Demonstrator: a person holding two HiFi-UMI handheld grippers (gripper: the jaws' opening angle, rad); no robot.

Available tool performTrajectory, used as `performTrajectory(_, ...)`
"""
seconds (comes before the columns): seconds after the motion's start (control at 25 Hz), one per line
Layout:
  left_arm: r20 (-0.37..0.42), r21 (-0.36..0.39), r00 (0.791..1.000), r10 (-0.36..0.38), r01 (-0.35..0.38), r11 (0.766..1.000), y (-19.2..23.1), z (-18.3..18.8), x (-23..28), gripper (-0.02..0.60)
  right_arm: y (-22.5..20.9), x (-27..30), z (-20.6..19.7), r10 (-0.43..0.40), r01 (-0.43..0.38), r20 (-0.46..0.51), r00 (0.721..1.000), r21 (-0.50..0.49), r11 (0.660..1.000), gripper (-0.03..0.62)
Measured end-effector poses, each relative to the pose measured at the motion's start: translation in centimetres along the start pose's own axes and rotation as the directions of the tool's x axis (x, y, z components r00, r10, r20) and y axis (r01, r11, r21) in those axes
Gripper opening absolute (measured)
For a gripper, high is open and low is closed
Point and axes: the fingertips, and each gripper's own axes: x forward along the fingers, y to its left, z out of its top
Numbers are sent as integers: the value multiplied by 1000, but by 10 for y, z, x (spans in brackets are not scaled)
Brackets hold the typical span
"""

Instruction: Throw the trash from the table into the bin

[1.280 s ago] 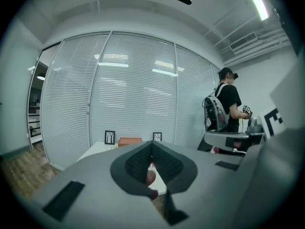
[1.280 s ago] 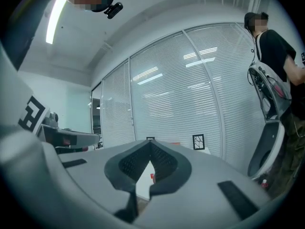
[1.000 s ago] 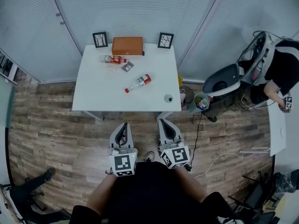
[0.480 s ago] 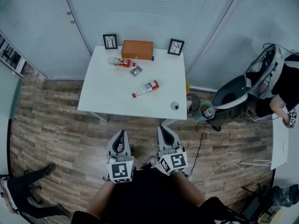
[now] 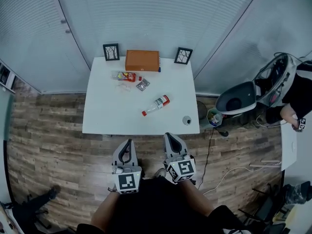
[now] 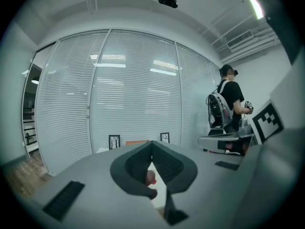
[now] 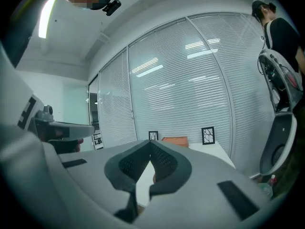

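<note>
On the white table (image 5: 107,116) lie a clear bottle with a red cap (image 5: 157,104), a red snack packet (image 5: 126,76), a small grey wrapper (image 5: 142,85) and a small round cup (image 5: 186,120). A small bin (image 5: 213,117) with rubbish in it stands on the floor by the table's right front corner. My left gripper (image 5: 128,141) and right gripper (image 5: 169,135) hang side by side just short of the table's front edge. Both are shut and hold nothing. In the left gripper view the left gripper (image 6: 151,143) points at the table. So does the right gripper (image 7: 150,141) in the right gripper view.
An orange box (image 5: 142,60) and two framed pictures (image 5: 111,51) stand at the table's far edge, before a glass wall with blinds. A grey chair (image 5: 237,97) and a person (image 5: 297,89) are at the right. A cable (image 5: 207,147) runs over the wooden floor.
The table has drawn nearer in the head view. Both grippers have moved forward together toward its front edge, still shut and side by side.
</note>
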Motion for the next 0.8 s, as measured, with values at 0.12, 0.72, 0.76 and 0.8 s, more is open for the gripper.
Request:
performTrajectory(0.12,-8,-2,999,-47,47,999,23,-2,16,-3,3,24,-4,-42,42,-22,999,2,999,5)
performTrajectory(0.72,-20,-75,996,-90,88,993,51,-8,102,-2,-48,107,-44,4,-2,-246,969,7,1000,6)
performTrajectory(0.76,-28,-68,996,-85,83,994,51,-7,110,-2,-52,114,-51,35,-37,-281,959,-1,999,6)
performTrajectory(0.8,-39,-65,996,-81,78,995,52,-4,118,-3,-57,120,-57,65,-72,-317,946,-10,997,6)
